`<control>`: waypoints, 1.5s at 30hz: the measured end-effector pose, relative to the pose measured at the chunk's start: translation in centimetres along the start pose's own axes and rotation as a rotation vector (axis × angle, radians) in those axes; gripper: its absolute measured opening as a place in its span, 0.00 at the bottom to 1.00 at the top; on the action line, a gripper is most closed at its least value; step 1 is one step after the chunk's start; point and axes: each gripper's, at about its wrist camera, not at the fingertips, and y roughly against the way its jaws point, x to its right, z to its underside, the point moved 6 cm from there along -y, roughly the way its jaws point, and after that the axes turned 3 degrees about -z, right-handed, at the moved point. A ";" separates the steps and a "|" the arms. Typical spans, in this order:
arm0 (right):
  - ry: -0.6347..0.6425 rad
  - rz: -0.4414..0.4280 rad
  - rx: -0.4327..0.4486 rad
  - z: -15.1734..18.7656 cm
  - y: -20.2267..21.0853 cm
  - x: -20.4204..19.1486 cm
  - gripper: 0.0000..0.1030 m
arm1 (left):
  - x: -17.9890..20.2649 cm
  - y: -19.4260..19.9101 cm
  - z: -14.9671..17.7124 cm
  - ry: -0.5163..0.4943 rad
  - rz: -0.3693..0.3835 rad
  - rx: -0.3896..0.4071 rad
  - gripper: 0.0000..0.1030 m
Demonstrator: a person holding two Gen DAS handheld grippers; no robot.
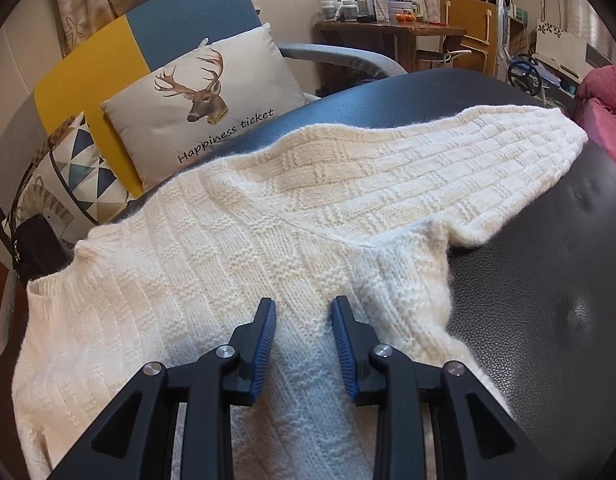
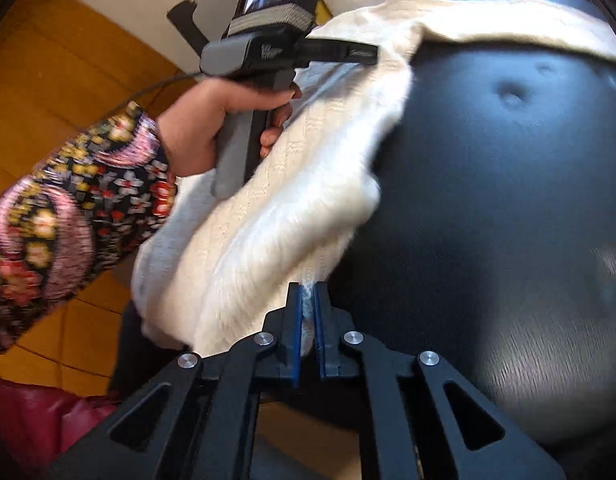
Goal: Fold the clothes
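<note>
Only your right wrist view shows your left hand [image 2: 212, 120] gripping its handle; right claw [image 2: 307, 292] pinches the sweater [image 2: 292, 184] hem, left claw [image 1: 304, 312] spread above the knit.

Cream knit sweater [image 1: 268, 216] — spread flat

The right wrist view is smeared with motion, so the knit of the sweater [image 2: 292, 184] blurs to fuzz near the right tool [image 2: 307, 292]. The left tool's tips are lost against the sweater there. In the left wrist view, the sweater's hem [image 1: 308, 440] runs under the tool's arms and off the bottom edge. The jars on the far wooden table [image 1: 388, 28] are too small to tell.
</note>
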 end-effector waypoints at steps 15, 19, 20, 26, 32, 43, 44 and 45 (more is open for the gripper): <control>-0.079 0.049 0.011 2.7 8.8 0.8 0.02 | 0.5 0.3 0.2 -0.023 -0.051 0.027 0.29; -0.100 -0.021 0.095 1.1 9.1 1.3 0.12 | 0.8 1.4 0.7 -0.059 -0.040 0.007 0.28; -0.100 -0.012 0.116 0.5 9.0 1.5 0.14 | 0.8 1.8 1.0 -0.055 -0.016 0.003 0.28; -0.138 -0.065 0.078 -2.7 5.0 2.7 0.15 | -0.5 2.2 2.3 0.104 0.127 -0.057 0.28; -0.135 -0.095 0.030 -3.3 2.0 1.9 0.13 | 0.9 1.7 0.8 0.038 0.108 -0.009 0.28; -0.140 0.003 0.101 -2.9 5.6 3.2 0.07 | 1.7 1.4 0.4 -0.021 0.020 0.058 0.28; -0.157 -0.005 0.119 -3.0 5.8 3.3 0.15 | 1.5 1.4 0.5 -0.011 0.028 0.056 0.28; -0.174 -0.013 0.136 -3.2 6.0 3.5 0.30 | 1.3 1.5 0.5 0.000 0.037 0.053 0.28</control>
